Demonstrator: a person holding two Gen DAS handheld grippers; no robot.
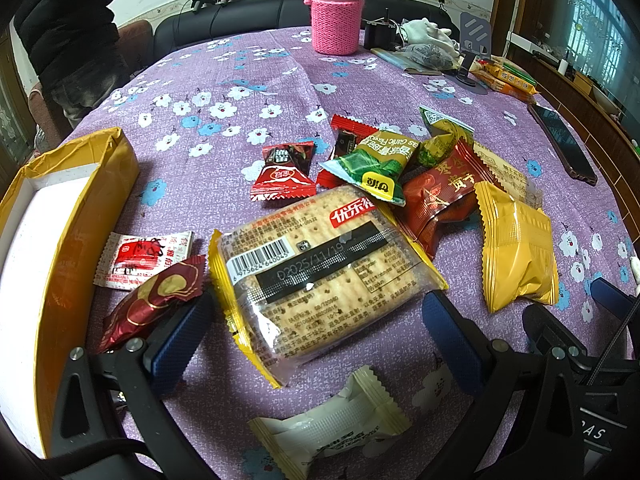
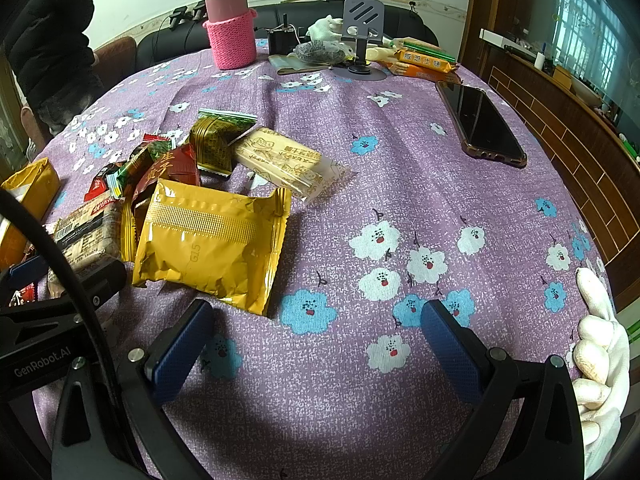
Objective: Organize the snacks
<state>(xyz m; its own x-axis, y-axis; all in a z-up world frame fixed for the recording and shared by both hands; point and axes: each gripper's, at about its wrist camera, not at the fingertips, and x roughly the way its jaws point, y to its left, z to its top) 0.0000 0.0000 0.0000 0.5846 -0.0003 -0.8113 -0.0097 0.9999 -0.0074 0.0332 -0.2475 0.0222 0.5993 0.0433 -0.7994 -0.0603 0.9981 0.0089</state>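
Progress: close to the start, judging by the layout. The yellow box (image 1: pixel 72 216) at the left edge of the table shows only its white inside floor as far as the left wrist view reaches, and no snack is visible in it (its near end is cut off by the frame, so this cannot be confirmed). All the snacks lie loose on the purple flowered tablecloth (image 2: pixel 400 168). The cracker pack (image 1: pixel 320 276) sits between the spread fingers of the left gripper (image 1: pixel 316 332), jaws wide apart on either side of it and not seen to press it; a grasp looks imminent but is not made. Its long axis runs diagonally, near-left to far-right, barcode end toward the box side, printed back face up. A small red-and-gold candy (image 1: pixel 152 300) lies just beside the left finger; a white wrapped sweet (image 1: pixel 332 432) sits nearer the camera. The right gripper (image 2: pixel 316 344) hangs spread over bare cloth, holding nothing, with the yellow packet (image 2: pixel 208 240) just ahead to its left. Remaining: essentially every snack is left to be boxed.
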